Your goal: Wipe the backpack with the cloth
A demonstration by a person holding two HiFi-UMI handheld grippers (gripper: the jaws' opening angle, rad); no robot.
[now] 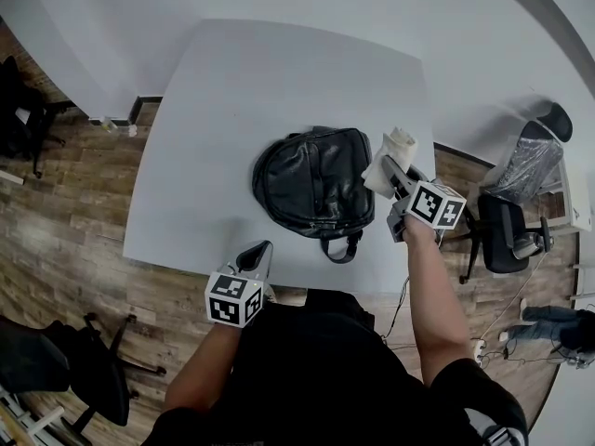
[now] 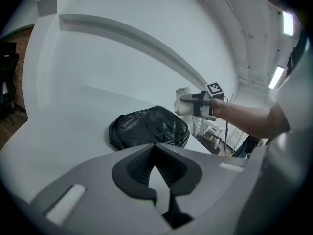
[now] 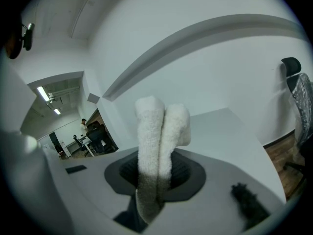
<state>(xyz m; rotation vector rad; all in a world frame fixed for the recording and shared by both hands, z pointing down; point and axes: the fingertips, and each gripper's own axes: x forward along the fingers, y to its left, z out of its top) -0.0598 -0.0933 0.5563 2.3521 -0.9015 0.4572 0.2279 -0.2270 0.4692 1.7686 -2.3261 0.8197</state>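
A black leather backpack [image 1: 314, 182] lies flat in the middle of the white table [image 1: 242, 91], its handle toward the front edge; it also shows in the left gripper view [image 2: 149, 128]. My right gripper [image 1: 398, 173] hovers at the backpack's right side, shut on a folded white fluffy cloth [image 1: 391, 156]. In the right gripper view the cloth [image 3: 159, 131] stands up between the jaws of that gripper [image 3: 155, 177] and hides the backpack. My left gripper [image 1: 257, 253] rests at the table's front edge, short of the backpack, shut with nothing held [image 2: 157, 171].
A black office chair [image 1: 507, 232] stands close to the table's right side, with another chair [image 1: 544, 147] behind it. More dark chairs sit at the lower left [image 1: 65, 370] and far left [image 1: 23, 110] on the wood floor. A white wall runs behind the table.
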